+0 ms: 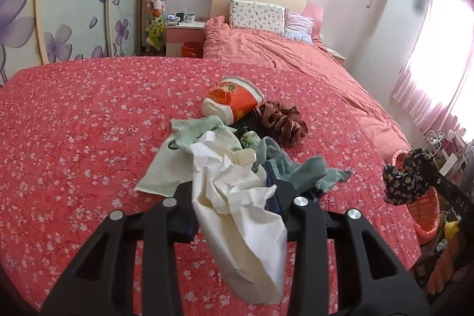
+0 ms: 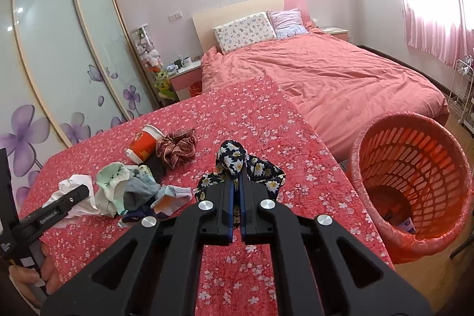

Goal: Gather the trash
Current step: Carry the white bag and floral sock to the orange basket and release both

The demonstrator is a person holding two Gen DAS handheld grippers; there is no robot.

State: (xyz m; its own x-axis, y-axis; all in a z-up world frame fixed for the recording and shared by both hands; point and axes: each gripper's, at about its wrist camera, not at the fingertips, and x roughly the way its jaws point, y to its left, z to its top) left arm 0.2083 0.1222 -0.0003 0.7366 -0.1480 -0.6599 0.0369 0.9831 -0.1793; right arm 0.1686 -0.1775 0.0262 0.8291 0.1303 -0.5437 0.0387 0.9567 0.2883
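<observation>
- Left gripper (image 1: pixel 234 197), low centre of the left wrist view: clamped on crumpled white paper (image 1: pixel 237 206), which hangs between its fingers above the red flowered cloth (image 1: pixel 74 138).
- Right gripper (image 2: pixel 236 185), low centre of the right wrist view: closed tight on a dark flowered scrunchie (image 2: pixel 237 159).
- Centre of the cloth: tipped red paper cup (image 1: pixel 234 99), brown striped scrunchie (image 1: pixel 284 120) just beside it, socks (image 1: pixel 204 135) heaped in front.
- Right edge: orange basket (image 2: pixel 411 168) lined with plastic, beside the cloth.
</observation>
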